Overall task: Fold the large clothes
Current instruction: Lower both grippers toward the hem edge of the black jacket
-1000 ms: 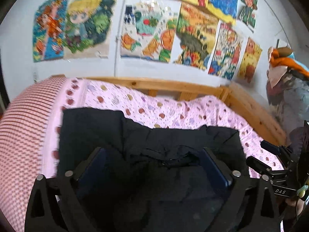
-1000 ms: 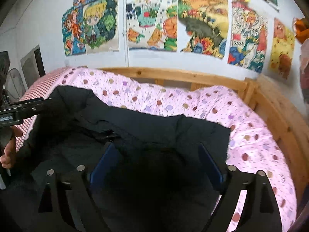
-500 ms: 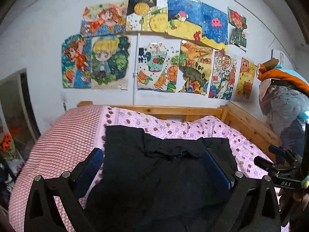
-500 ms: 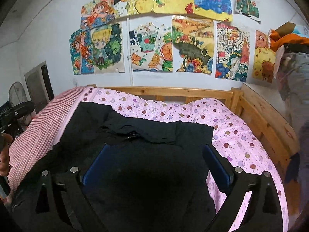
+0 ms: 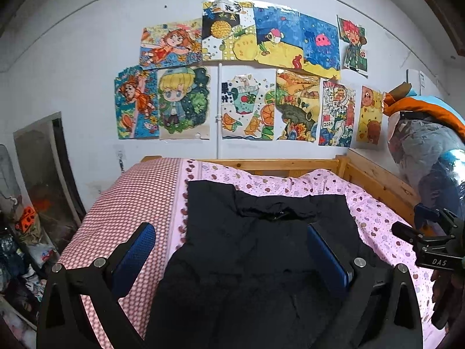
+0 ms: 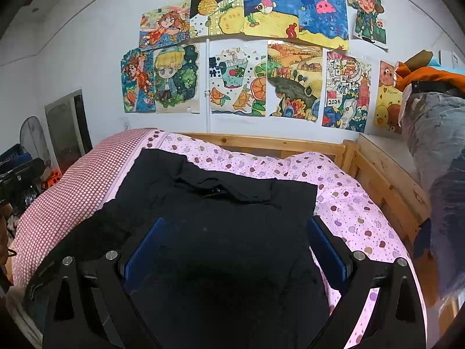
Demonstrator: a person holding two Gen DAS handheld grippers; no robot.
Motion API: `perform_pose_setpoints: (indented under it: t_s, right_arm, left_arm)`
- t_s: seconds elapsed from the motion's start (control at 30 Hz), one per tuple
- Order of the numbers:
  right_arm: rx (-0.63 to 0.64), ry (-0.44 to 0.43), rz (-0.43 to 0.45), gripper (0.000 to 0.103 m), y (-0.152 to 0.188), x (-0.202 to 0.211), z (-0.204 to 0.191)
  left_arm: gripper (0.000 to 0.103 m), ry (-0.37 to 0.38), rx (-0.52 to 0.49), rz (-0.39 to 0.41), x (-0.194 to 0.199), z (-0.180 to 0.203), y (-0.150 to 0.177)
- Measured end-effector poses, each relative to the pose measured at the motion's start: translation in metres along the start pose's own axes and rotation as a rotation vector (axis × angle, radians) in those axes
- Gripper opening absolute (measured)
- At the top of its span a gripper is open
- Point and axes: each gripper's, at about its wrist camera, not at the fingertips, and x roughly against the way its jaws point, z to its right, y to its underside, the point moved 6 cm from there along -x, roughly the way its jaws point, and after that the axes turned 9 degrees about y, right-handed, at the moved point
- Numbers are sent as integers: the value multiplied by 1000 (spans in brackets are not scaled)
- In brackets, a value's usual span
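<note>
Both cameras have pulled up and back within the last second, and the wall of drawings [image 5: 247, 81] that was cropped a moment ago now fills the top half of each view. The black garment [image 5: 261, 247] lies spread on the pink spotted bedcover [image 5: 375, 212], running from the centre of each view down to 6 o'clock, its collar edge bunched towards 12 o'clock. It sits much as it did a second ago, so the cloth has not gone up with the hands.

The left gripper [image 5: 229, 250] stands wide, blue pads far apart, nothing between them. The right gripper [image 6: 234, 245] is just as wide and just as bare (the garment shows behind the gap, not in it).

So what does the lift mean? My read: a pass on the cloth is finished and the person has stepped back to look it over. The left edge still drapes at 8 o'clock in the right view towards the checked quilt [image 6: 78, 180], uneven, so a side fold looks like the likely next call.

Over at 3 o'clock in the left view, the right-hand rig peeks in beside the wooden bed frame [image 5: 377, 174].
</note>
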Motion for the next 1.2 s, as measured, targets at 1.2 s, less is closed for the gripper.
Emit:
perform_pose_setpoints:
  t_s: [1.2]
  right_arm:
    - [55,4,13,95,118,127,-8]
  left_arm:
    - [103,-88,-124,-55,123,14,127]
